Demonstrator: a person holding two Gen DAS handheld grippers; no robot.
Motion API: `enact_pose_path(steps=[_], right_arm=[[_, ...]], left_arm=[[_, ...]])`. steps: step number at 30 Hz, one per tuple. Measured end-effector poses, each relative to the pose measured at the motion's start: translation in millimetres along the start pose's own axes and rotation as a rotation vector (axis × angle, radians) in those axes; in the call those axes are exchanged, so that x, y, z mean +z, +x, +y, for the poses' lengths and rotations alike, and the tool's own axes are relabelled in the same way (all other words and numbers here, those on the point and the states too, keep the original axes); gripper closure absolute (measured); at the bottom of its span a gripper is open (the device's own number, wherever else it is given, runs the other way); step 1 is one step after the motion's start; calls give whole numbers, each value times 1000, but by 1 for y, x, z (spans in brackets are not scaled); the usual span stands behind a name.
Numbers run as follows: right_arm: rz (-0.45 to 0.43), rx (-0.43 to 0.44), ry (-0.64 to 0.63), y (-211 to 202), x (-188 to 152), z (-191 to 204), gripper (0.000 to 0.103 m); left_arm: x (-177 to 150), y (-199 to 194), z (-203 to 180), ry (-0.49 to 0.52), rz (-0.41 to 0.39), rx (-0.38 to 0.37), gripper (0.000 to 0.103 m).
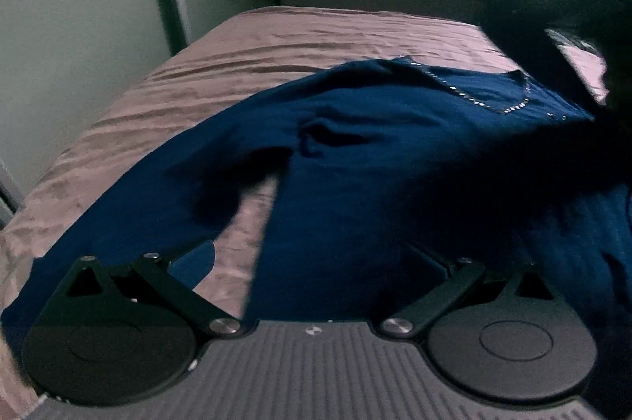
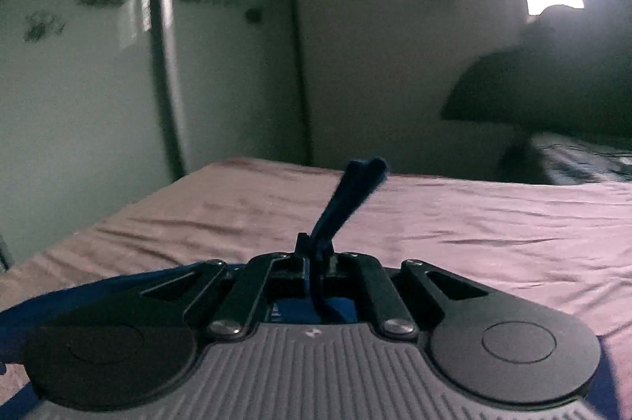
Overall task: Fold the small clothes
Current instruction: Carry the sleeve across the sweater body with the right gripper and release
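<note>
Left wrist: left tool point(image 1: 312, 222) spread wide over blue garment point(image 1: 355, 151), fingertips blurred | right tool point(image 2: 314, 254) pinches garment fold

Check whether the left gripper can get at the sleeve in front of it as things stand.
Probably yes. The left gripper is open and empty, and the sleeve of the blue top lies flat on the bed just ahead, with nothing covering it.

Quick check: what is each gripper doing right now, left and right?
Left gripper: open, holding nothing, above the blue top.
Right gripper: closed on a fold of the blue top.
</note>
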State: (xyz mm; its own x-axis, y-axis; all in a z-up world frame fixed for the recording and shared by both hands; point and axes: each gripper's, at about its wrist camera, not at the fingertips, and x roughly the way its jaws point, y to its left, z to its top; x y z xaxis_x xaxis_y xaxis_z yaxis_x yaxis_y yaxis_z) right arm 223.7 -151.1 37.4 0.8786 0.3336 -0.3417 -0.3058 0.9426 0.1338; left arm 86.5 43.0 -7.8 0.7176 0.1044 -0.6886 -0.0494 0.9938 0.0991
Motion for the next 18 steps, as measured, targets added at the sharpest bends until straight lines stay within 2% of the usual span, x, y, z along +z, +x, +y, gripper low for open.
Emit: enact_pose_path(steps=[6,14,16,18], right_arm=[[41,62,-16,43,-8,44,98],[107,113,-11,75,-25,85,98],[149,128,-17,81,-31,91,98],[205,157,-23,90,-39,98,93]], left_arm=[[-2,-4,18,4,-15,42,0],[-6,-6,47,-29,-7,103,0],[-8,-8,53,-36,-5,118,0],[-10,-11,59,-43,-3,128,0]])
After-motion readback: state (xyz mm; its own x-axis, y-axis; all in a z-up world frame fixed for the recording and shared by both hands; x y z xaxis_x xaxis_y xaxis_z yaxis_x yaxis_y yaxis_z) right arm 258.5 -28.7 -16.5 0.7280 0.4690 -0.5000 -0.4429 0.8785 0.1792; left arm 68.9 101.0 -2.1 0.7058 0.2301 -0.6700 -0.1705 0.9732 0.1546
